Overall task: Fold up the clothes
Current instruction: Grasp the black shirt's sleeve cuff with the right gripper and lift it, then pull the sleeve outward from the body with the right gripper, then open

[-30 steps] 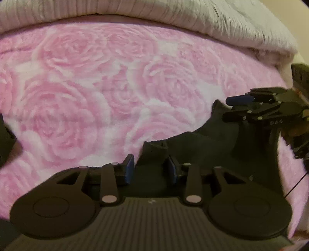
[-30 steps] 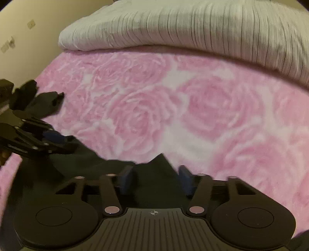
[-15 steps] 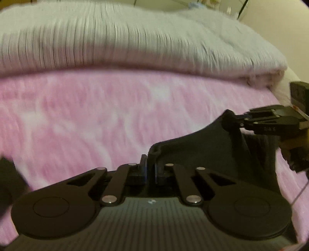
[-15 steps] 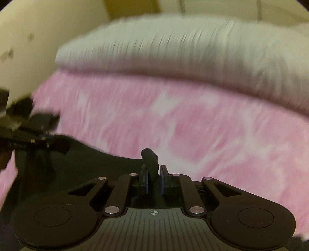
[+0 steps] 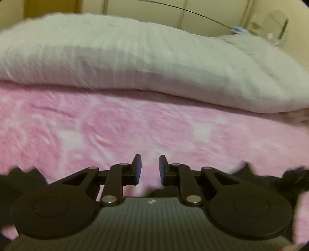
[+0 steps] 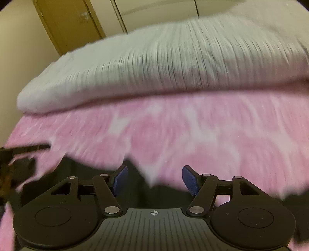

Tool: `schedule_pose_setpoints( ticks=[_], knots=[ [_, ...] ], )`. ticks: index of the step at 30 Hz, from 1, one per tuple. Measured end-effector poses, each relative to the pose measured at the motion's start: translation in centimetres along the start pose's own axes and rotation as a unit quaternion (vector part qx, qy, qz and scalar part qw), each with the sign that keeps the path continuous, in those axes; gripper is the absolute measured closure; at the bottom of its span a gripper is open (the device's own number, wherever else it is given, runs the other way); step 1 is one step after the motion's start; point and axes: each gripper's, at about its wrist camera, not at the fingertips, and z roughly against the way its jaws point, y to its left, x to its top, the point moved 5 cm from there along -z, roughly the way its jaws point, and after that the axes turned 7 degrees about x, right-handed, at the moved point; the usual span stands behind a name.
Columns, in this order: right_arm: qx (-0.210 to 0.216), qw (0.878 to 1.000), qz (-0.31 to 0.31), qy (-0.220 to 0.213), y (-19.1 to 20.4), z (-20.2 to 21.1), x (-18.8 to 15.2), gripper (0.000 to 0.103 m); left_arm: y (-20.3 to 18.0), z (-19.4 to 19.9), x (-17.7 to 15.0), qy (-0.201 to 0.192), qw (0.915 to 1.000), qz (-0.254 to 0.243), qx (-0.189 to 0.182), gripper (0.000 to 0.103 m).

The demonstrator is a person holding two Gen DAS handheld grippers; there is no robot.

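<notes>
Right wrist view: dark garment (image 6: pixel 92 173) lies low on the bed, blurred, spreading under and just ahead of the right tool (image 6: pixel 154 180). Its fingers are spread wide, blue pads (image 6: pixel 190 180) showing, nothing between them; cloth sits below the gap, contact not clear. At far left edge a dark blurred shape, probably the other tool, cannot tell more.

Left wrist view: left tool (image 5: pixel 150 170) levelled forward over the bed, fingers parted with a moderate gap, nothing pinched. Dark garment (image 5: pixel 256 179) shows at lower right behind the tool body; another dark patch (image 5: pixel 23 177) at lower left, smeared.

Pink rose-print blanket (image 5: pixel 135 125) covers the bed. Folded grey-white ribbed duvet (image 6: pixel 164 63) heaped along the far side. Beyond: cream wall, wooden door frame (image 6: pixel 63 25), pale cupboard doors (image 5: pixel 173 11).
</notes>
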Motion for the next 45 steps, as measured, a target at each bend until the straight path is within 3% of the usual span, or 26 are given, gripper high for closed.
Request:
schedule_pose_setpoints(
  ticks=[3, 6, 9, 12, 15, 19, 22, 25, 26, 27, 28, 29, 30, 33, 35, 36, 37, 38, 39, 41, 44, 45],
  knots=[
    [0.005, 0.997, -0.047, 0.066, -0.6, 2.1, -5.3, 0.038, -4.1, 0.9, -4.2, 0.075, 0.9945, -0.031, -0.066, 0.089],
    [-0.024, 0.988, -0.108, 0.104, -2.3, 4.8, -10.6, 0.038, -8.6, 2.0, -7.3, 0.106, 0.988, -0.043, -0.103, 0.089],
    [-0.061, 0.979, -0.182, 0.066, -5.2, 9.6, -13.1, 0.038, -13.2, 3.0, -10.2, 0.131, 0.9806, -0.053, -0.136, 0.089],
    [-0.089, 0.959, -0.269, -0.003, -9.4, 14.6, -14.1, 0.038, -17.7, 4.1, -13.2, 0.155, 0.9714, -0.062, -0.169, 0.089],
    [-0.054, 0.919, -0.376, -0.101, -14.7, 18.1, -14.7, 0.039, -20.9, 4.5, -13.5, 0.15, 0.9714, -0.059, -0.174, 0.088],
    [0.031, 0.864, -0.462, -0.196, -20.5, 18.4, -14.2, 0.039, -23.5, 3.3, -12.8, 0.14, 0.9779, -0.04, -0.15, 0.088],
    [0.08, 0.846, -0.486, -0.206, -23.7, 15.7, -12.8, 0.039, -25.1, 2.2, -12.1, 0.131, 0.9837, -0.022, -0.121, 0.088],
    [0.113, 0.84, -0.493, -0.198, -26.2, 12.7, -11.0, 0.039, -26.4, 1.6, -11.9, 0.13, 0.9849, 0.004, -0.114, 0.088],
    [0.123, 0.841, -0.487, -0.2, -26.7, 12.0, -10.2, 0.042, -26.6, 1.6, -11.9, 0.132, 0.9851, 0.004, -0.11, 0.088],
    [0.13, 0.846, -0.477, -0.198, -27.0, 11.3, -9.3, 0.052, -26.9, 1.7, -12.0, 0.134, 0.9853, 0.003, -0.106, 0.088],
    [0.134, 0.853, -0.469, -0.187, -27.1, 10.8, -8.7, 0.085, -27.2, 1.7, -12.0, 0.136, 0.9854, 0.002, -0.102, 0.088],
    [0.136, 0.859, -0.461, -0.174, -27.2, 10.4, -8.1, 0.095, -27.5, 1.7, -12.0, 0.138, 0.9856, 0.002, -0.098, 0.088],
    [0.138, 0.865, -0.454, -0.161, -27.3, 9.9, -7.5, 0.096, -27.8, 1.8, -12.0, 0.14, 0.9857, 0.001, -0.094, 0.088],
    [0.118, 0.916, -0.369, -0.107, -26.6, 12.8, -5.8, 0.097, -28.6, 1.9, -12.1, 0.145, 0.986, 0.0, -0.083, 0.088],
    [0.021, 0.971, -0.226, -0.071, -25.4, 18.1, -4.8, 0.097, -29.3, 2.3, -11.7, 0.145, 0.9857, -0.013, -0.085, 0.088],
    [-0.034, 0.987, -0.146, -0.053, -24.8, 20.9, -4.1, 0.097, -29.6, 2.4, -11.6, 0.146, 0.9852, -0.017, -0.088, 0.088],
    [-0.087, 0.993, -0.065, -0.033, -24.3, 23.8, -3.4, 0.097, -29.9, 2.5, -11.5, 0.148, 0.9845, -0.019, -0.091, 0.088],
    [-0.147, 0.989, 0.019, -0.002, -23.6, 26.0, -3.6, 0.097, -30.3, 2.7, -11.4, 0.15, 0.9839, -0.022, -0.094, 0.088],
    [-0.208, 0.972, 0.104, 0.034, -22.9, 27.8, -4.0, 0.097, -30.6, 2.8, -11.3, 0.152, 0.9832, -0.024, -0.098, 0.088],
    [-0.277, 0.932, 0.19, 0.134, -23.0, 28.9, -7.2, 0.097, -31.3, 2.8, -11.5, 0.161, 0.9812, -0.02, -0.104, 0.088],
    [-0.308, 0.881, 0.232, 0.275, -24.2, 27.8, -15.0, 0.097, -32.6, 2.8, -12.1, 0.176, 0.9779, -0.023, -0.111, 0.088],
    [-0.307, 0.877, 0.22, 0.297, -24.3, 27.7, -17.3, 0.097, -33.2, 3.0, -12.3, 0.178, 0.9768, -0.029, -0.115, 0.088]
  ],
)
